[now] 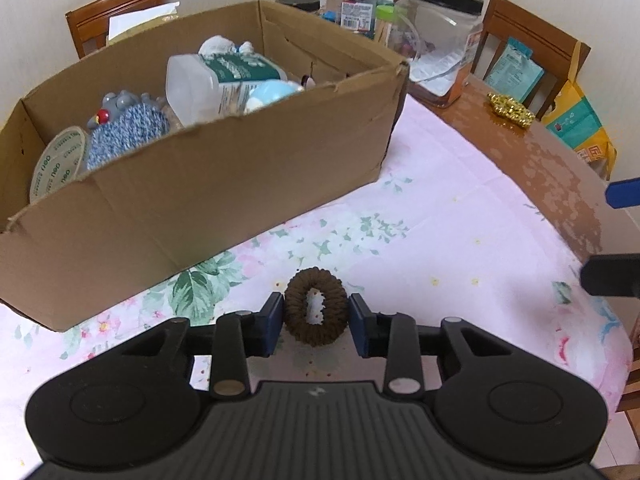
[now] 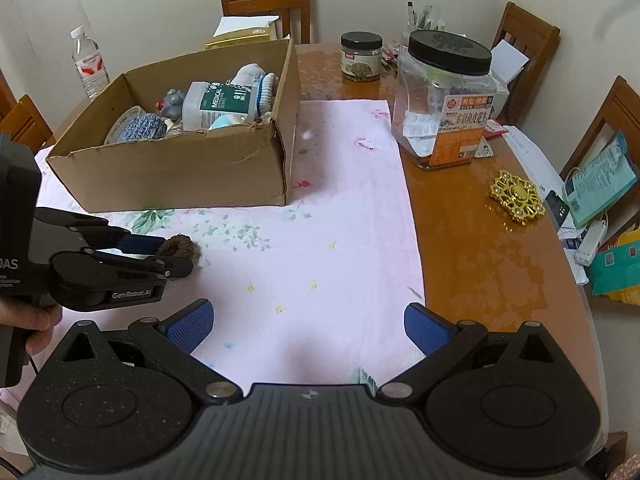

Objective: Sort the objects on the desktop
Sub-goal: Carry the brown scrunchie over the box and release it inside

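A brown hair scrunchie stands on the pink floral cloth, squeezed into an oval by my left gripper, whose blue pads press on both its sides. From the right wrist view the same scrunchie shows at the tip of the left gripper, just in front of the cardboard box. That box holds a clear bottle, a blue knitted piece, a grey toy and a tape roll. My right gripper hovers open over bare cloth with nothing between its pads.
A gold ornament lies on the wooden table to the right. A large clear jar with a black lid and a small jar stand behind. Chairs ring the table; papers clutter the right edge.
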`<action>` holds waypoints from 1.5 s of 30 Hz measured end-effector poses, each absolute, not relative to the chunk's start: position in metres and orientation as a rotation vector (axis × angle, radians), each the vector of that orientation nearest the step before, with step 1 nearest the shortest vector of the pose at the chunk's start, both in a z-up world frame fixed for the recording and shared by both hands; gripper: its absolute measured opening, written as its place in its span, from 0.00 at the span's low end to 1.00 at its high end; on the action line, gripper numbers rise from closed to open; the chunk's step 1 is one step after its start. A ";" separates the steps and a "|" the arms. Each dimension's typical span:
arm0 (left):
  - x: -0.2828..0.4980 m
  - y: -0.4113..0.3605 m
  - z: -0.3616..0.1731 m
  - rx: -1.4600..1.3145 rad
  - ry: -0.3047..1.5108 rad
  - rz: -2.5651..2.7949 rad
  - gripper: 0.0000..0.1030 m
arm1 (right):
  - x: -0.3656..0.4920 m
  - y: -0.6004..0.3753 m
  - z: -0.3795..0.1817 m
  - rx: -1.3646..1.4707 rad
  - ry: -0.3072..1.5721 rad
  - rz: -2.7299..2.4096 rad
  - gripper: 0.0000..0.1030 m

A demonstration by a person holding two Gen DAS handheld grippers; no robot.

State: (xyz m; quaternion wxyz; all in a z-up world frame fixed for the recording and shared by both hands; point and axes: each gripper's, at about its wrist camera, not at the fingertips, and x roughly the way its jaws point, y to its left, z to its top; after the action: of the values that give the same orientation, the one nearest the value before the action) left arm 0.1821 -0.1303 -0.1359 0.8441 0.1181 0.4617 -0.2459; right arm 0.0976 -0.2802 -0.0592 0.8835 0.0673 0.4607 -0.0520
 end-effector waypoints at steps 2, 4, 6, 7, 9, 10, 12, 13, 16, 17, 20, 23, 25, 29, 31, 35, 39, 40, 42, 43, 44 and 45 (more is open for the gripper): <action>0.180 -0.128 -0.129 0.252 0.967 -0.525 0.33 | 0.098 -0.280 -0.057 0.135 0.952 -0.105 1.00; 0.180 -0.126 -0.122 0.248 0.961 -0.532 0.33 | 0.100 -0.280 -0.055 0.134 0.947 -0.099 1.00; 0.179 -0.124 -0.113 0.255 0.951 -0.536 0.33 | 0.101 -0.279 -0.053 0.129 0.941 -0.092 1.00; 0.178 -0.123 -0.109 0.261 0.941 -0.537 0.33 | 0.101 -0.278 -0.052 0.125 0.939 -0.089 1.00; 0.177 -0.121 -0.099 0.269 0.921 -0.540 0.32 | 0.103 -0.276 -0.050 0.118 0.933 -0.079 1.00; 0.177 -0.120 -0.095 0.271 0.914 -0.540 0.32 | 0.104 -0.275 -0.050 0.115 0.932 -0.073 1.00; 0.178 -0.117 -0.085 0.274 0.905 -0.539 0.32 | 0.106 -0.272 -0.047 0.107 0.927 -0.061 1.00; 0.179 -0.116 -0.081 0.272 0.904 -0.540 0.32 | 0.107 -0.270 -0.046 0.102 0.925 -0.054 1.00; 0.182 -0.111 -0.068 0.265 0.904 -0.536 0.32 | 0.110 -0.265 -0.043 0.087 0.916 -0.039 1.00; 0.184 -0.109 -0.064 0.262 0.905 -0.535 0.32 | 0.111 -0.264 -0.042 0.083 0.913 -0.033 1.00; 0.189 -0.103 -0.051 0.258 0.892 -0.529 0.32 | 0.112 -0.261 -0.038 0.076 0.903 -0.020 1.00; 0.194 -0.101 -0.038 0.265 0.862 -0.526 0.32 | 0.114 -0.258 -0.036 0.070 0.897 -0.010 1.00; 0.198 -0.101 -0.031 0.270 0.844 -0.524 0.32 | 0.115 -0.256 -0.035 0.064 0.895 -0.004 1.00; 0.208 -0.104 -0.021 0.297 0.808 -0.525 0.32 | 0.118 -0.252 -0.031 0.034 0.884 0.013 1.00; 0.212 -0.106 -0.017 0.304 0.795 -0.526 0.32 | 0.119 -0.250 -0.028 0.011 0.876 0.022 1.00; 0.222 -0.109 -0.014 0.309 0.781 -0.523 0.32 | 0.121 -0.246 -0.022 -0.021 0.859 0.035 1.00; 0.232 -0.113 -0.012 0.311 0.771 -0.520 0.32 | 0.124 -0.242 -0.020 -0.050 0.853 0.052 1.00; 0.234 -0.114 -0.012 0.311 0.770 -0.520 0.32 | 0.125 -0.241 -0.019 -0.059 0.851 0.056 1.00; 0.238 -0.116 -0.011 0.311 0.768 -0.518 0.34 | 0.126 -0.239 -0.018 -0.072 0.846 0.061 1.00; 0.240 -0.116 -0.011 0.312 0.766 -0.513 0.39 | 0.127 -0.238 -0.018 -0.074 0.844 0.063 1.00; 0.242 -0.117 -0.011 0.313 0.767 -0.513 0.44 | 0.127 -0.238 -0.017 -0.072 0.842 0.065 1.00; 0.243 -0.118 -0.011 0.312 0.771 -0.511 0.47 | 0.128 -0.238 -0.017 -0.069 0.841 0.066 1.00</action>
State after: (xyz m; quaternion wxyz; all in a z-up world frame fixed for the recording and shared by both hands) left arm 0.2431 -0.1179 -0.0110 0.8832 0.1500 0.3703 -0.2456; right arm 0.1277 -0.2377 -0.0169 0.9117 -0.0337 0.4082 0.0321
